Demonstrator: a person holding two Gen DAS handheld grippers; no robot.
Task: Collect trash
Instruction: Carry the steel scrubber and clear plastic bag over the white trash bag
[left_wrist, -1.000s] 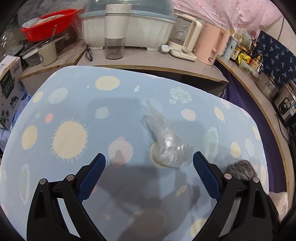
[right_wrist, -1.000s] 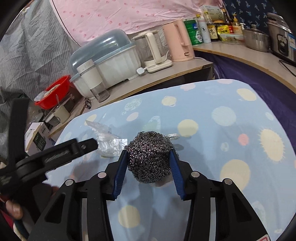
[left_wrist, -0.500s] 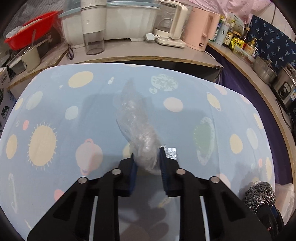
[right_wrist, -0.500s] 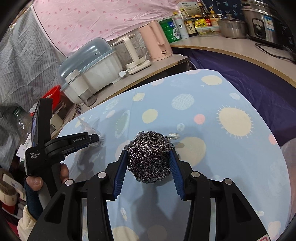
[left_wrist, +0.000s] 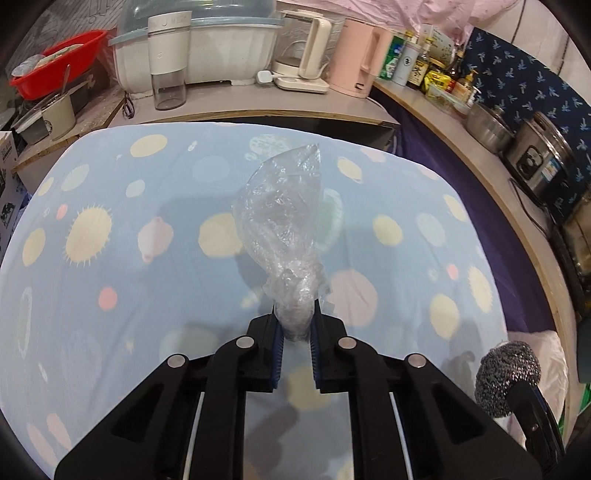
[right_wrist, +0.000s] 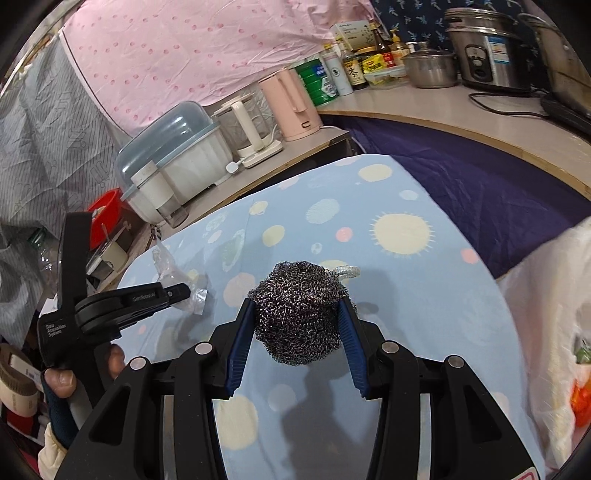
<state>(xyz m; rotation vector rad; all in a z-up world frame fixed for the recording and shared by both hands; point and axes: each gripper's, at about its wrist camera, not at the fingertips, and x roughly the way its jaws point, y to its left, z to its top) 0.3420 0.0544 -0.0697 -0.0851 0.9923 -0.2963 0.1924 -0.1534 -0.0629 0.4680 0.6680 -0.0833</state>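
While we are looking along the left gripper (left_wrist: 295, 332), its jaws, having just been closing, are pinching the crumpled end of a clear plastic bag (left_wrist: 282, 218), which is sticking out ahead over the blue spotted tablecloth (left_wrist: 110, 295). We are seeing the right gripper (right_wrist: 297, 325) clamping a steel wool scrubber (right_wrist: 297, 314) between its blue pads, just above the same cloth. At the right edge, a white plastic bag (right_wrist: 546, 314) is showing, blurred, possibly holding other rubbish. A hand (right_wrist: 66, 380) is gripping the left tool's handle.
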